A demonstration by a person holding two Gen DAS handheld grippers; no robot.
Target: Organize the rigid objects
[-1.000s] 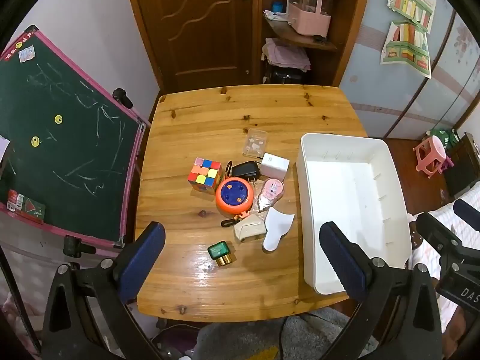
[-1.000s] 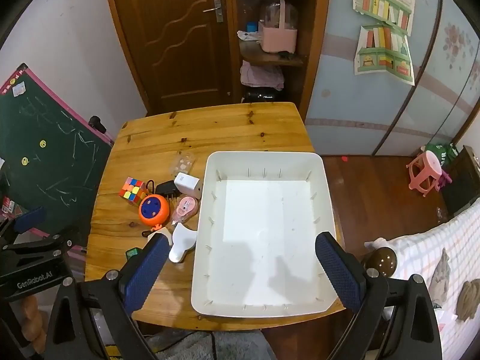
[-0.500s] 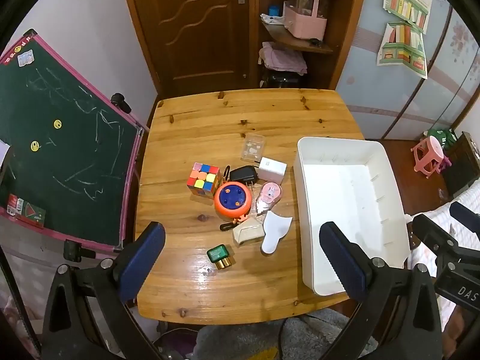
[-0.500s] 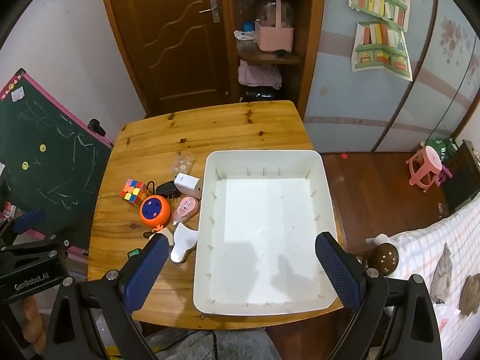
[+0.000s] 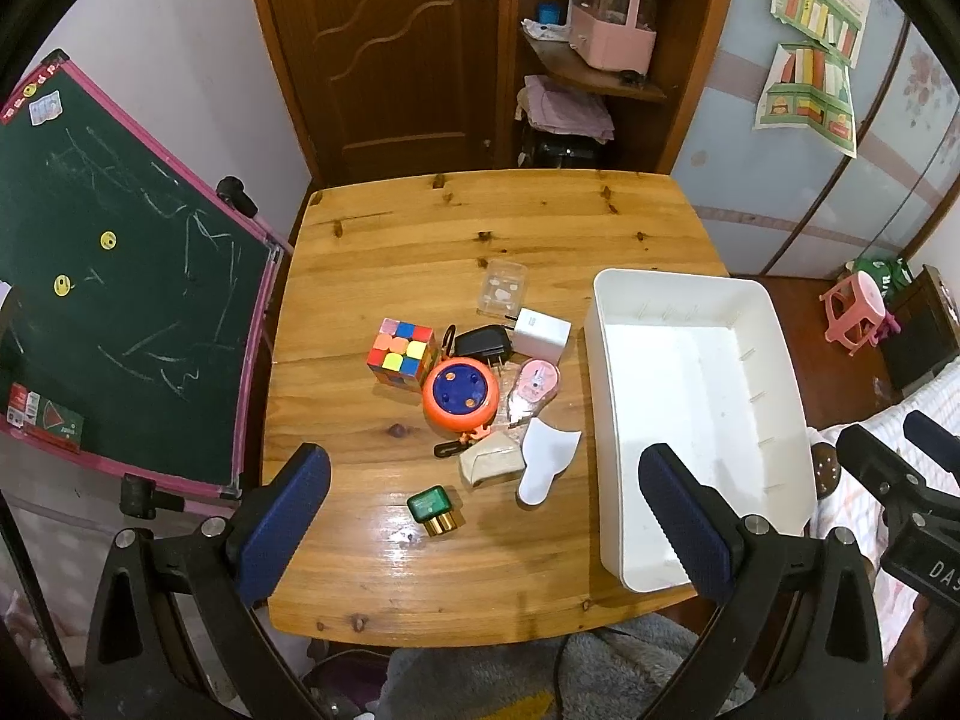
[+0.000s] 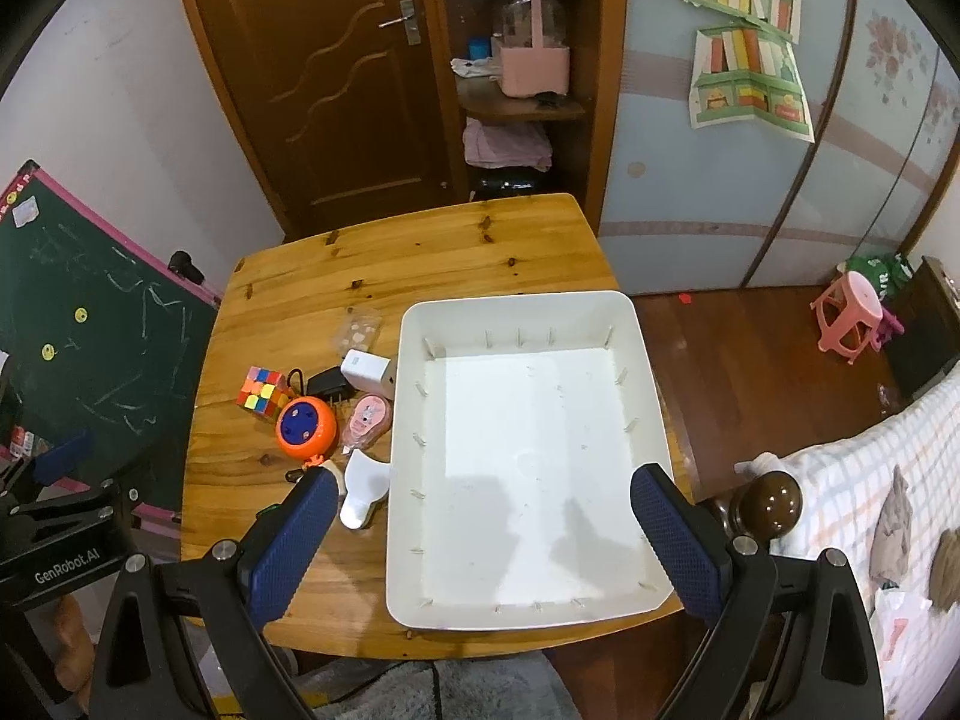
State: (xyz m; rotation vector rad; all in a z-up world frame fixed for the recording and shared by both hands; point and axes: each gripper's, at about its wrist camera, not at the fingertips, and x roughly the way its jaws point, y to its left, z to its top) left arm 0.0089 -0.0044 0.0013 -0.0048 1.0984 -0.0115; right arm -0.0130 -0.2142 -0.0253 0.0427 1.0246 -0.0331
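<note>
A cluster of small objects lies mid-table: a colour cube (image 5: 401, 354), an orange round reel (image 5: 460, 397), a black plug adapter (image 5: 483, 343), a white charger box (image 5: 542, 334), a pink tape dispenser (image 5: 534, 387), a clear small case (image 5: 503, 288), a white scoop-shaped piece (image 5: 546, 459), a beige packet (image 5: 491, 462) and a green-and-gold item (image 5: 433, 510). To their right sits an empty white bin (image 6: 528, 456). My left gripper (image 5: 483, 519) hovers open high above the table's near edge. My right gripper (image 6: 480, 534) hangs open above the bin's near half. Neither holds anything.
The wooden table (image 5: 420, 240) has bare surface at the back. A green chalkboard (image 5: 114, 312) leans at its left side. A door and a shelf with a pink basket (image 5: 609, 39) stand behind. A pink stool (image 6: 849, 309) and a bed (image 6: 870, 510) are on the right.
Both grippers have risen and drawn back slightly, so the table looks a little smaller and lower in each view. Nothing on the table has moved.
</note>
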